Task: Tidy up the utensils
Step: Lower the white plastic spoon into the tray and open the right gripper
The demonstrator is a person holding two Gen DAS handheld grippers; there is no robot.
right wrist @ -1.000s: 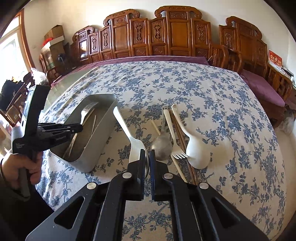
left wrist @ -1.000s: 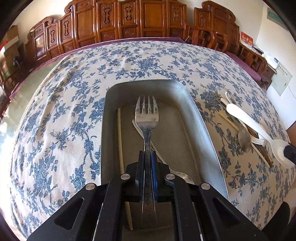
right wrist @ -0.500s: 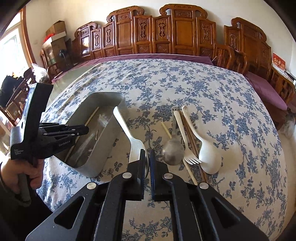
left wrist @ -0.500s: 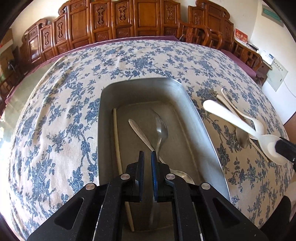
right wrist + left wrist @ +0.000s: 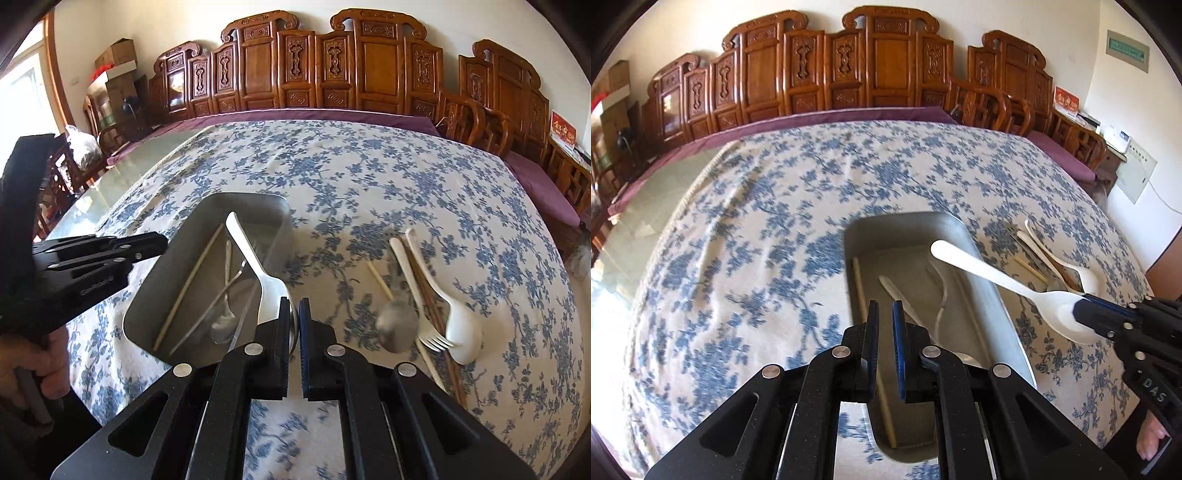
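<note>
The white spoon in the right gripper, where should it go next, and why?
Probably lower it a little into the metal tray and let go. The right gripper holds the white spoon by its bowl, with the handle already over the tray, where a chopstick and metal utensils lie. The left gripper is open and holds nothing.

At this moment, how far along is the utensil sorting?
Partly done. The metal tray already holds a chopstick, a spoon and a fork. The right gripper holds a white spoon over the tray; the left gripper is open and holds nothing. The pile of utensils on the tablecloth remains.
</note>
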